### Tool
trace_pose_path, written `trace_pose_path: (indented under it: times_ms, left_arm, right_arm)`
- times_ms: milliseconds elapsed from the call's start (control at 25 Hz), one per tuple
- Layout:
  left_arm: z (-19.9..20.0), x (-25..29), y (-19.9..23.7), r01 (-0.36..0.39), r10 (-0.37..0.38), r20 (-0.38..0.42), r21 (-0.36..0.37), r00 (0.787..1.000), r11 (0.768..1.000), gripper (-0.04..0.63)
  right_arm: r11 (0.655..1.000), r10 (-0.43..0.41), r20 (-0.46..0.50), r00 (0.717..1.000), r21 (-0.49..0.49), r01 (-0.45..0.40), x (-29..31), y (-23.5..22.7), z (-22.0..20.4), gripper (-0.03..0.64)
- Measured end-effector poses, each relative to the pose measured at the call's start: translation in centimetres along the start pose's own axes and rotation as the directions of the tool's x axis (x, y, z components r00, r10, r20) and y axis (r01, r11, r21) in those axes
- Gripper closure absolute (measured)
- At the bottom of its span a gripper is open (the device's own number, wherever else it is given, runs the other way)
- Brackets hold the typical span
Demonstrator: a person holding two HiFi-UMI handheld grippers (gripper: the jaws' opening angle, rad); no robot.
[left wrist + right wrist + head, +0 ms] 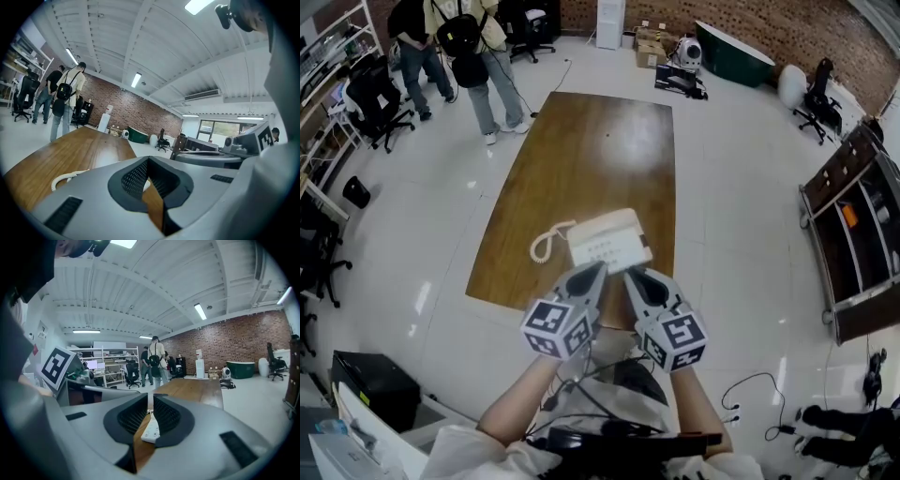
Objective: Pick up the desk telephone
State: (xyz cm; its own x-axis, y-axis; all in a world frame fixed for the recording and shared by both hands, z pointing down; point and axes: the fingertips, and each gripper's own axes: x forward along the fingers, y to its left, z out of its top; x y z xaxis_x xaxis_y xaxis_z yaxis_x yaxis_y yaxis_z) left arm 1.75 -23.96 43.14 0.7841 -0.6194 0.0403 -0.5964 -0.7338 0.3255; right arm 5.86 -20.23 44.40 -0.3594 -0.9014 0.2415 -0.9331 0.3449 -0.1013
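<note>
The long wooden desk (581,159) stands alone on a white floor (731,187), with free room along both long edges. People (492,66) stand well off at 11 o'clock and a shelf unit (853,234) at 3 o'clock. The cream telephone (607,240) sits near the desk's 6 o'clock end, buttons up, its coiled cord (546,242) curling out at 9 o'clock. Both claws hover just beside its 6 o'clock edge. The left claw (600,269) has its tips together and holds nothing. The right claw (631,275) is parted by a narrow slit, also holding nothing.
</note>
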Motion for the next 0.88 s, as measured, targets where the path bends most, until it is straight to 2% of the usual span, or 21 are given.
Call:
trace_pose_path:
  times_ms: [280, 640, 680, 760, 880]
  left_arm:
    - [-0.8, 0.3, 1.2, -0.036, 0.036, 0.013, -0.009, 0.999, 0.999, 0.595]
    - [-1.2, 2.2, 3.7, -0.081, 0.081, -0.002, -0.019, 0.997, 0.997, 0.595]
    - [-1.4, 2.5, 4.0, -0.083, 0.083, -0.010, -0.026, 0.997, 0.996, 0.577]
    - [-2.2, 3.1, 5.0, -0.084, 0.082, -0.035, -0.057, 0.996, 0.995, 0.471]
    - [-4.4, 3.3, 7.4, -0.124, 0.114, -0.092, -0.108, 0.989, 0.986, 0.456]
  right_arm:
    - [1.000, 0.009, -0.037, 0.999, 0.018, -0.008, 0.6, -1.6, -1.5, 0.575]
    - [0.997, 0.077, -0.069, 0.995, 0.012, -0.076, 4.3, -2.8, -1.6, 0.575]
    - [0.996, 0.086, -0.077, 0.993, 0.014, -0.085, 4.6, -3.0, -1.7, 0.550]
    - [0.995, 0.096, -0.098, 0.991, 0.020, -0.095, 5.3, -3.6, -2.1, 0.528]
    - [0.994, 0.104, -0.138, 0.985, 0.033, -0.100, 6.2, -5.1, -3.0, 0.515]
